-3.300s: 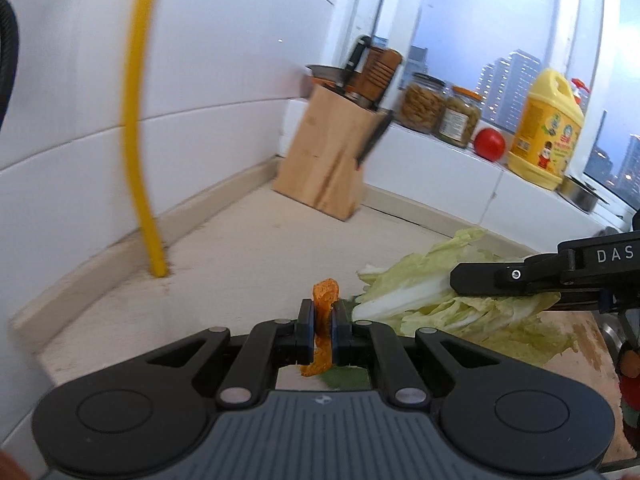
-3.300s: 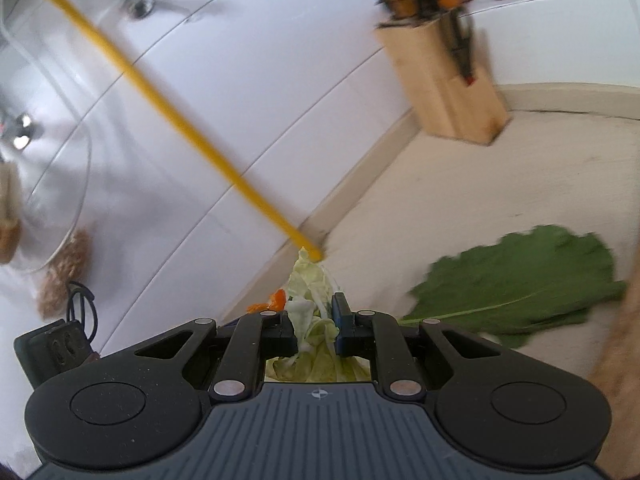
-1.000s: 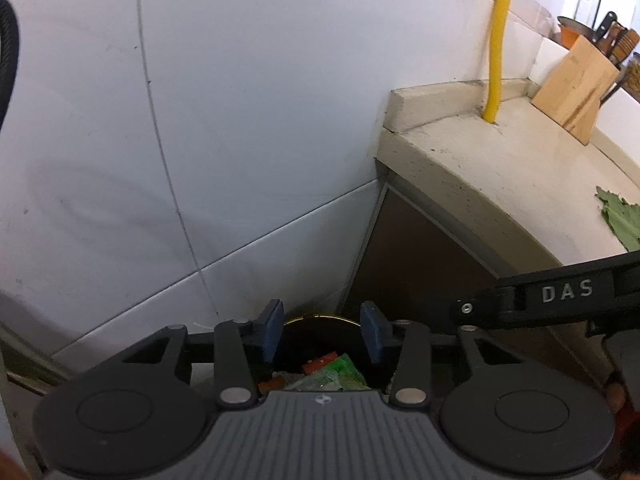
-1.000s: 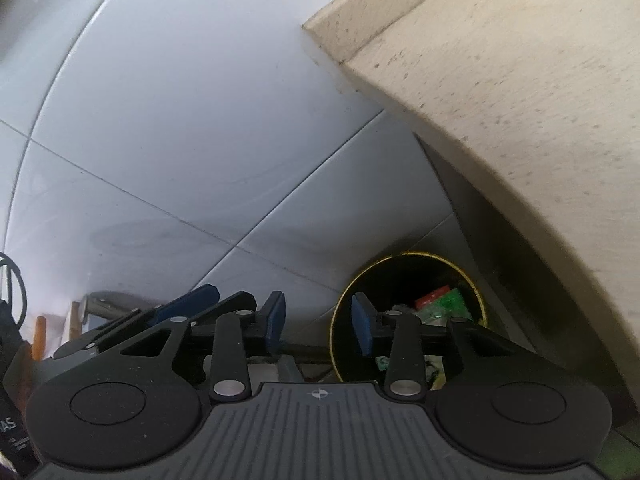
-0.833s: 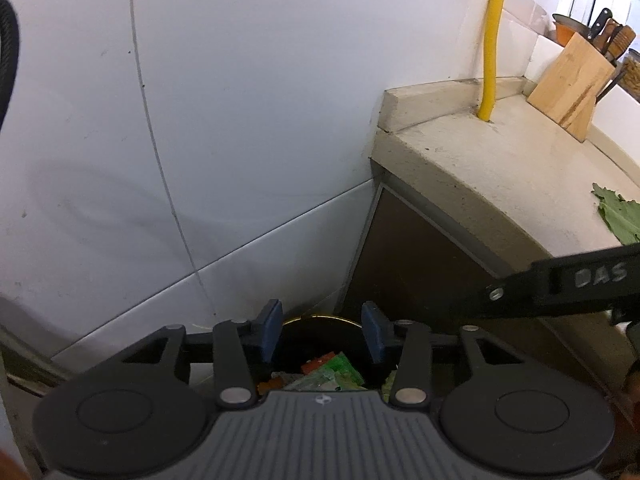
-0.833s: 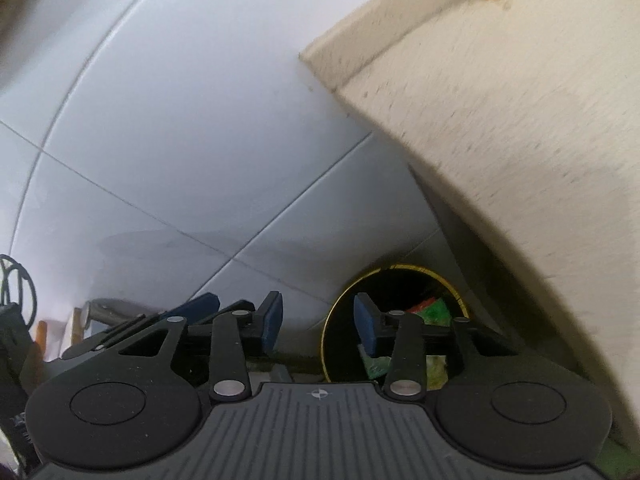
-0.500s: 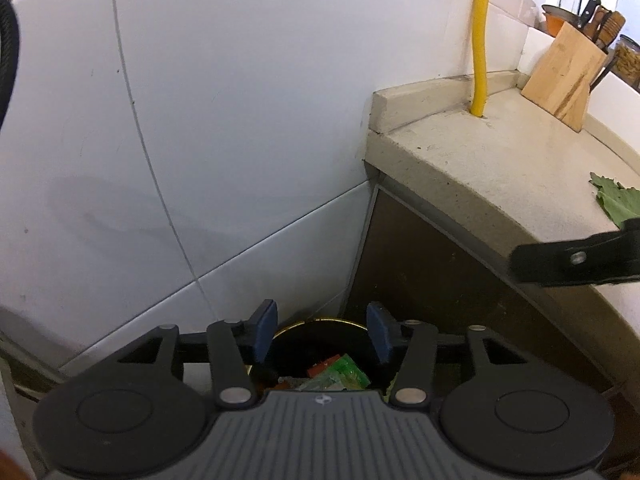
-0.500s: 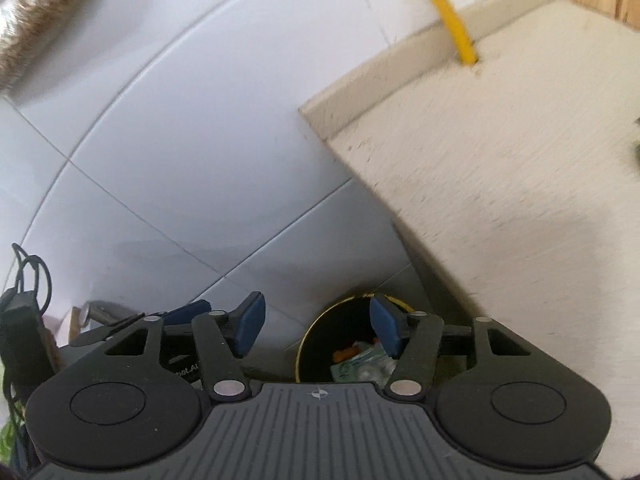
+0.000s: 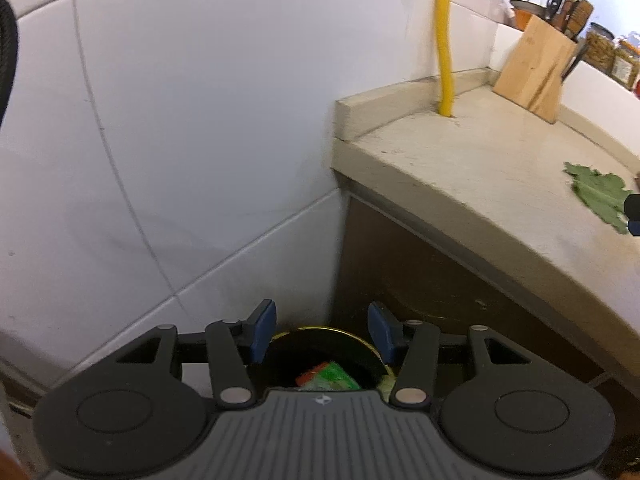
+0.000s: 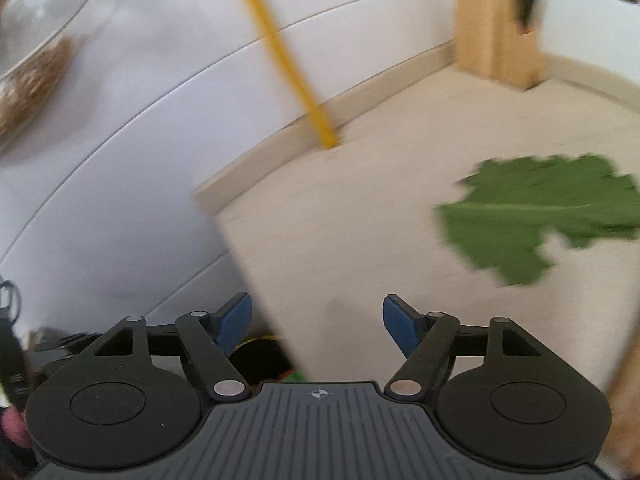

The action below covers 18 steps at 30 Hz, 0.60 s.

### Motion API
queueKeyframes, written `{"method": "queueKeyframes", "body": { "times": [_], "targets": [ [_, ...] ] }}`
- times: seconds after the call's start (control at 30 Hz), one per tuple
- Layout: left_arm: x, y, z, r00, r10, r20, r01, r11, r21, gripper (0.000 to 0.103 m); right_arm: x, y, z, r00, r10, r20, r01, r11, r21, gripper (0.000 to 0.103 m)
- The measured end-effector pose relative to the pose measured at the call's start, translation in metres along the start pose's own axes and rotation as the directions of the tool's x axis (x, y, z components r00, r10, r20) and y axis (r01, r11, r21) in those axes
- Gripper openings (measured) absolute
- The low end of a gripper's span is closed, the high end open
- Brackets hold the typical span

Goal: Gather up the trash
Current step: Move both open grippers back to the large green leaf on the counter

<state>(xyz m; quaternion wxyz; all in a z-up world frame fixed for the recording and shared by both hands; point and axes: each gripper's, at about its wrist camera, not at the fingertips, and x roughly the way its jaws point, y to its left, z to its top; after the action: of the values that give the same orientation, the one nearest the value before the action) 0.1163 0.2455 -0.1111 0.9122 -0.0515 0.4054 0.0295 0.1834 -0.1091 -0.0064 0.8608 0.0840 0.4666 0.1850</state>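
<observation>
White tiled wall (image 9: 180,120) fills the left of the left wrist view, its glazed tiles split by thin grout lines. Low at the foot of the wall a round dark bin (image 9: 324,350) with a yellow rim is seen, tucked into the corner beside a brown cabinet front (image 9: 440,280). Trash (image 9: 326,376) lies inside it (one green-and-red wrapper can be made out, the rest is hidden by the gripper body). The left gripper (image 9: 322,330) is held over the bin with its blue-padded fingers spread apart and nothing between them.

To the right, a pale speckled stone counter (image 9: 480,168) is shown, edged by a low upstand along the wall. One yellow pipe (image 9: 445,40) runs down the wall onto the counter's back edge. Further right one wooden knife block (image 9: 534,68) stands near the far wall, several handles poking from its top, and two jars (image 9: 600,48) are lined up on the ledge beyond it; their labels are too small to read. One green leaf (image 9: 600,196) lies flat on the counter near the right edge of the view.

In the right wrist view (blurred throughout) the right gripper (image 10: 316,320) is held above the counter's end, fingers wide and empty, with the bin's rim (image 10: 256,340) just showing below. The same pipe (image 10: 286,60), knife block (image 10: 498,24) and single leaf (image 10: 540,216) are seen, the leaf well apart from the gripper.
</observation>
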Motion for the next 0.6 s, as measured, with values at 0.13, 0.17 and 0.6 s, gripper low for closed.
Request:
{"method": "queueKeyframes", "body": {
  "times": [0.13, 0.17, 0.6],
  "targets": [
    [-0.002, -0.014, 0.01, 1.0, -0.019, 0.003, 0.019, 1.0, 0.012, 0.049, -0.014, -0.033, 0.01, 0.998, -0.061, 0.029, 0.061, 0.998, 0.017, 0.08],
    [-0.004, -0.021, 0.015, 1.0, -0.029, 0.011, 0.028, 0.999, 0.021, 0.049, -0.016, -0.041, 0.012, 0.996, -0.078, 0.032, 0.078, 0.997, 0.014, 0.08],
    [0.011, -0.183, 0.083, 0.948, -0.314, 0.055, 0.282, 0.906, 0.316, 0.055, -0.023, -0.123, 0.044, 0.978, -0.207, 0.0, 0.204, 0.966, -0.158, 0.085]
  ]
}}
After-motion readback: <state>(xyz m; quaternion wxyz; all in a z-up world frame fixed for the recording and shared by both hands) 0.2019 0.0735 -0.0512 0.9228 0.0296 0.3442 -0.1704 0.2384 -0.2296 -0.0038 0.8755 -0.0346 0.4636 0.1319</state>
